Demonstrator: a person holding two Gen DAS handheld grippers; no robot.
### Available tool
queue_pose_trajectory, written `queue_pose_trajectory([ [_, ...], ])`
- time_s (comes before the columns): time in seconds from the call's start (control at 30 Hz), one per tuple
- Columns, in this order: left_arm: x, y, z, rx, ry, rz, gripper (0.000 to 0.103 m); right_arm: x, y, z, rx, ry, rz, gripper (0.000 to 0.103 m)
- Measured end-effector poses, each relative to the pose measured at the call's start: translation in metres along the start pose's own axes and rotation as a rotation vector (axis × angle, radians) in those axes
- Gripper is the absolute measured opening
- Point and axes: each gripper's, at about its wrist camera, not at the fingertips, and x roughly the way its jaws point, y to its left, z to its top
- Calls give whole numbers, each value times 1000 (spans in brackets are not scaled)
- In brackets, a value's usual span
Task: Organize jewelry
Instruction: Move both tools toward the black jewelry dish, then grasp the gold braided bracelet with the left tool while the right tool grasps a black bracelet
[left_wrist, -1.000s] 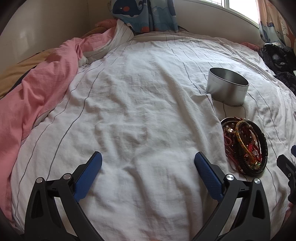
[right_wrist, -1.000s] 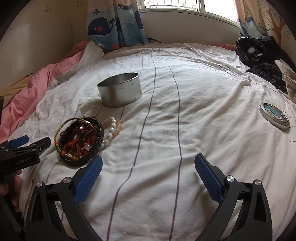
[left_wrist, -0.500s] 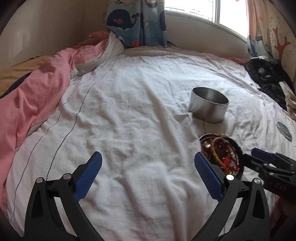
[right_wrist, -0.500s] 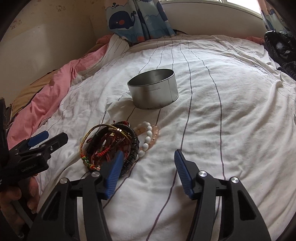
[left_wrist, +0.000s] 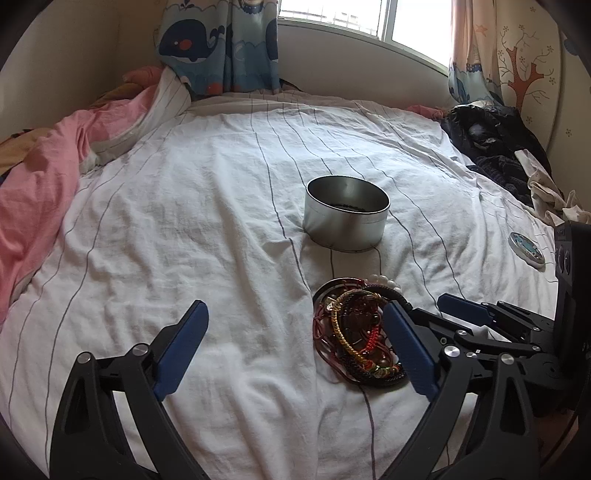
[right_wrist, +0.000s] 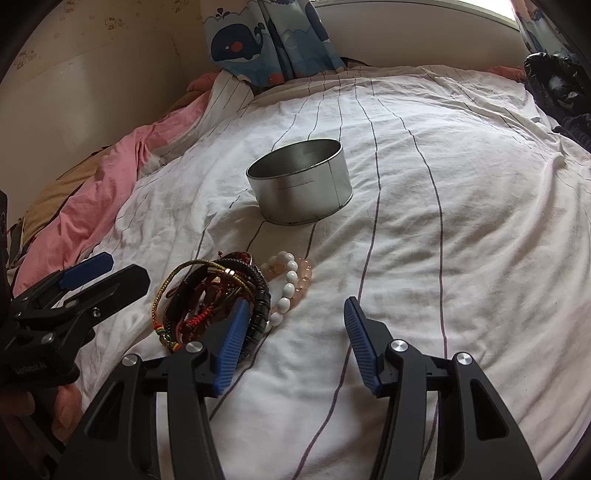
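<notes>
Lying on the bed (left_wrist: 184, 229), one pile of bracelets (right_wrist: 218, 299) is seen near one tin (right_wrist: 301, 188). Two grippers, left gripper (left_wrist: 295, 347) and right gripper (right_wrist: 291, 343), are held with jaws released, the left's having just narrowed slightly, nothing grasped.

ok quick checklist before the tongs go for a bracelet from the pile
1. Tin upright, mouth open: ok.
2. Bracelet pile in reach, just ahead of both tongs: ok.
3. Right tongs free: ok; the jaws have just been closing, nothing between them, one finger over the pile's edge.
4. Left tongs free: ok; jaws just closing slightly, only sheet between.
5. One bracelet separable: not ok for the tangled cords; the white bead bracelet lies at the pile's edge.
6. Tin empty: cannot tell.
</notes>
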Motion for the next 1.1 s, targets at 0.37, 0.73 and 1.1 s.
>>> queue_pose_trajectory([
  [0.37, 24, -7, -5, 22, 96, -112, 17, 1, -1, 0, 5, -3, 13, 54],
  [0.73, -18, 6, 12, 2, 43, -163, 3, 4, 14, 4, -34, 16, 66, 51],
  [1.1, -15, 45, 14, -41, 72, -75, 3, 0, 12, 1, -22, 4, 94, 10],
])
